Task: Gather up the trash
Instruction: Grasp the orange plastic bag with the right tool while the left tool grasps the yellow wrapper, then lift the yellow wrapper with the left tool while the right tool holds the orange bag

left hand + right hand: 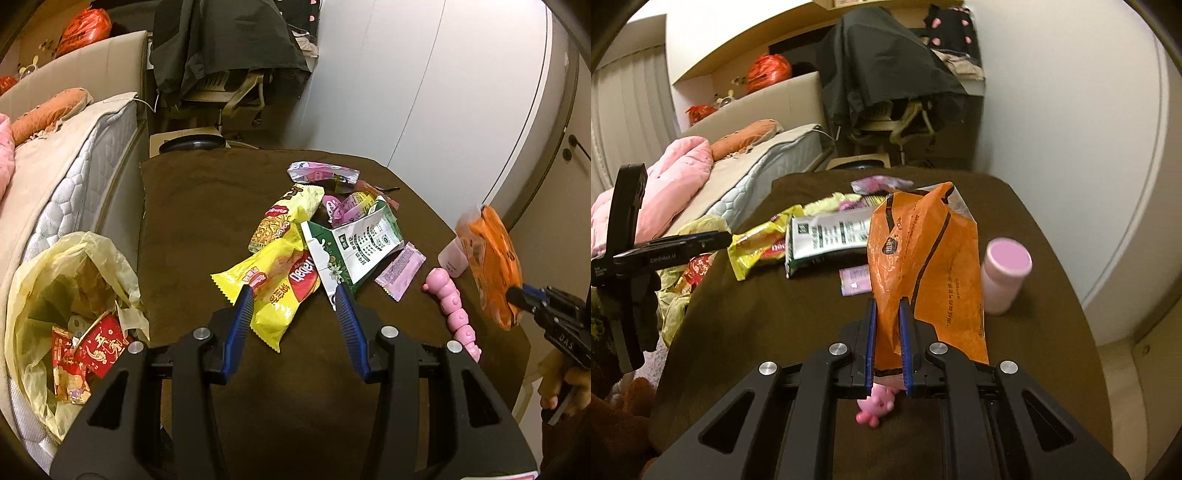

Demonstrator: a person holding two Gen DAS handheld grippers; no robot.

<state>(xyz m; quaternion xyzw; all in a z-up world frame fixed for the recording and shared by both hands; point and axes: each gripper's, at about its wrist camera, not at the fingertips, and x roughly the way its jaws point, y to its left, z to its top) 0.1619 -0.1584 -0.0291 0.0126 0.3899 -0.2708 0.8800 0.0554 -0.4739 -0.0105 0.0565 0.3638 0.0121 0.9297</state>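
My right gripper is shut on an orange snack wrapper, lifted above the brown table; the same wrapper hangs at the right edge of the left wrist view, with the right gripper pinching its lower end. My left gripper stands open with nothing between its fingers, just above a yellow snack bag. Behind it lie another yellow bag, a green-and-white carton pack and a small purple sachet. A bin lined with a yellow bag stands at the left, holding red wrappers.
A pink caterpillar toy and a pink-capped bottle sit on the brown tablecloth at the right. More pink wrappers lie at the far side. A bed runs along the left; a chair draped in dark clothes stands behind.
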